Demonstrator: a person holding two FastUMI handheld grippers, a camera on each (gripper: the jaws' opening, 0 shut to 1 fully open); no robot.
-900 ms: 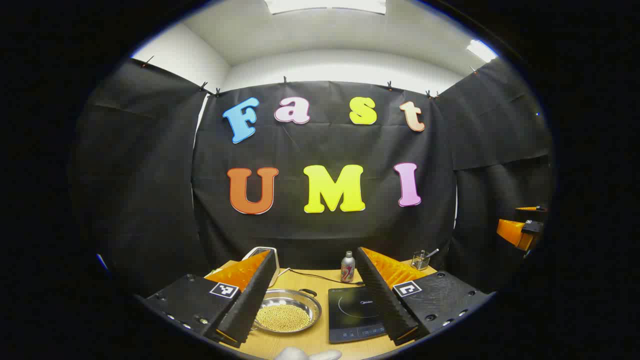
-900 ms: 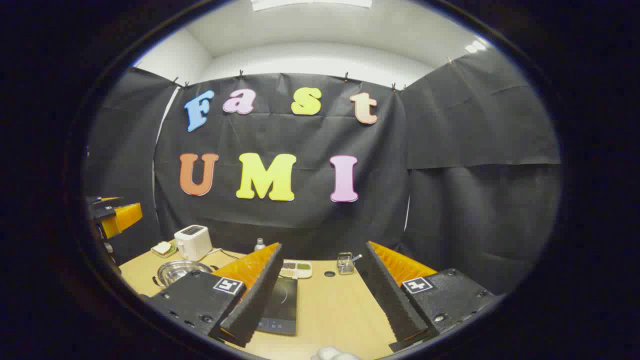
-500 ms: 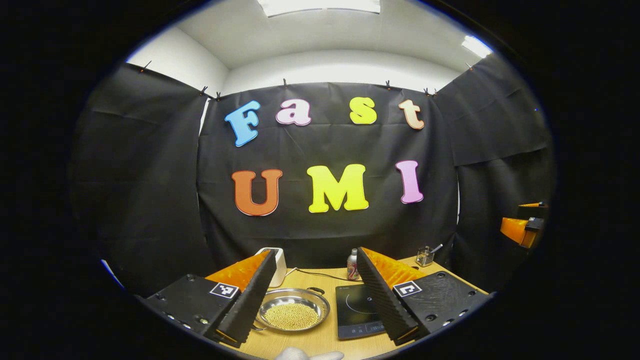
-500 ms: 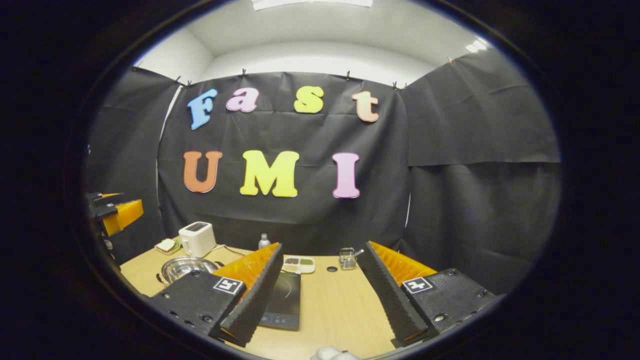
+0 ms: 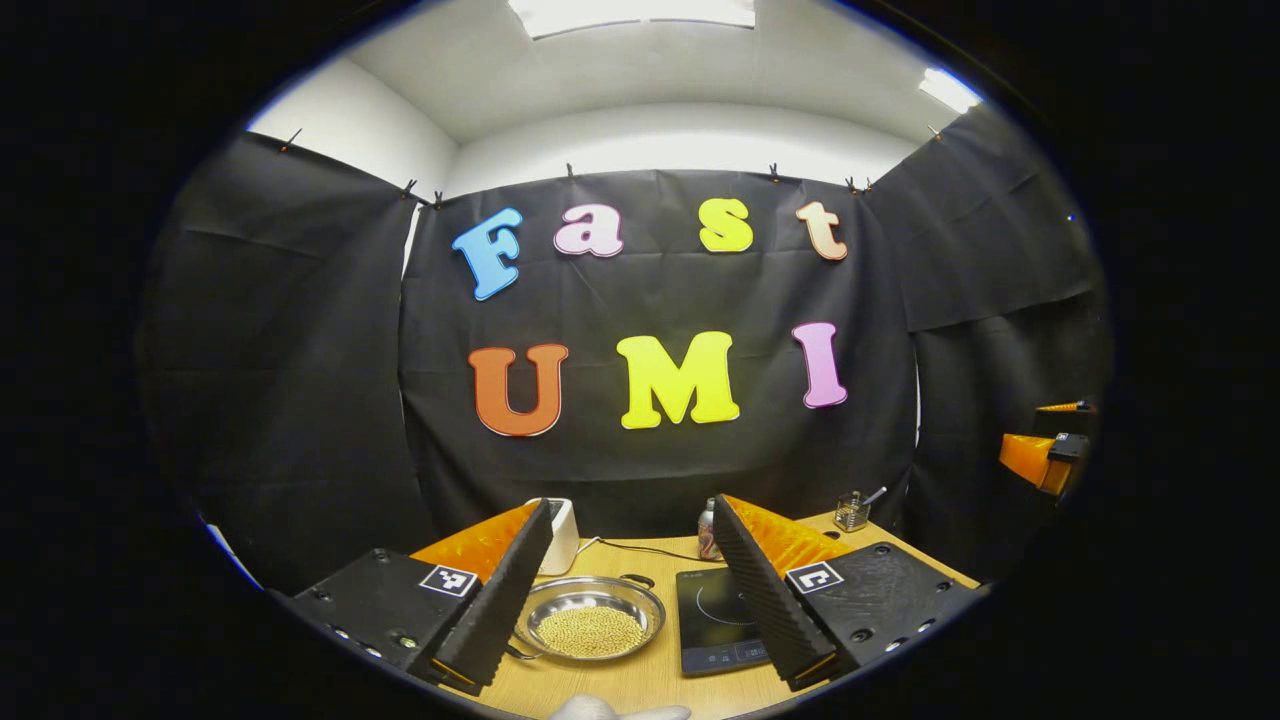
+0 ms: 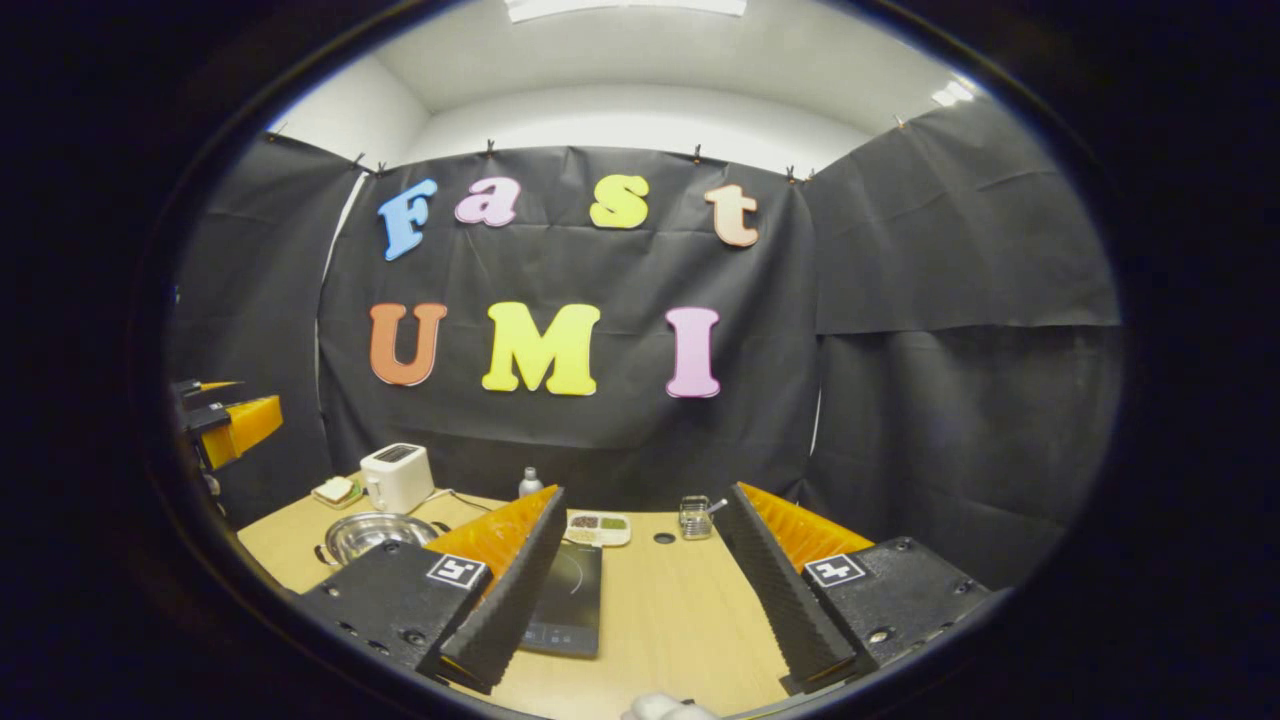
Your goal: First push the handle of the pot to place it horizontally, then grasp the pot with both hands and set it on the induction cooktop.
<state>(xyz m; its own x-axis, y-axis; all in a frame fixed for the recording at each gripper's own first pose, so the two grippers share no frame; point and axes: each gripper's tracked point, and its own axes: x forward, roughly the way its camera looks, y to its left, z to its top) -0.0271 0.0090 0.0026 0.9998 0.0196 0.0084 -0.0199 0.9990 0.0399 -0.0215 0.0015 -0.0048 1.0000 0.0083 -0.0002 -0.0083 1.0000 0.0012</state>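
A wooden table is seen stretching across the lower part of both views, backed by the booth's black cloth wall.

On the table, the flat dark induction cooktop is seen lying bare, with nothing set on it. Just beside it, apart from it, the shallow metal pot is seen resting on the wood, filled with small yellowish grains. In the right gripper view the pot is found far over to the left, near a white toaster. One small dark handle is seen at the pot's far rim; how it is turned cannot be made out with certainty.

The left gripper is held above the table with its jaws spread wide, nothing between them, the pot and cooktop framed in the gap. The right gripper is likewise held wide apart and empty, over bare wood to the right of the cooktop.

Smaller items are seen at the back: a bottle, a divided dish and a wire holder.

The task is judged barely begun: the pot is untouched, the handle push, the two-handed grasp and the placing are all left to be done.
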